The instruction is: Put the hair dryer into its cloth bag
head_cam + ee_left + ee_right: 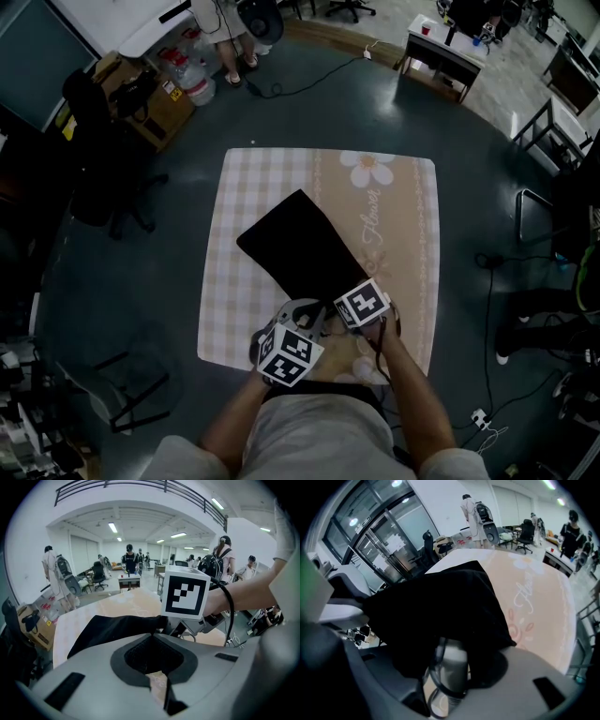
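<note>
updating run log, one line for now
left gripper: shut on bag | right gripper: shut on dryer, partly in bag | bag on mat

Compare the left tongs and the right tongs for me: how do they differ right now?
The left tongs are almost closed, apparently pinching the edge of the black bag; the right tongs stand wide, clamped on the handle of the grey hair dryer. The left tongs hold thin cloth; the right tongs hold a solid handle with cord looped round it, its top hidden under the bag. Both meet at the bag's near end.
</note>
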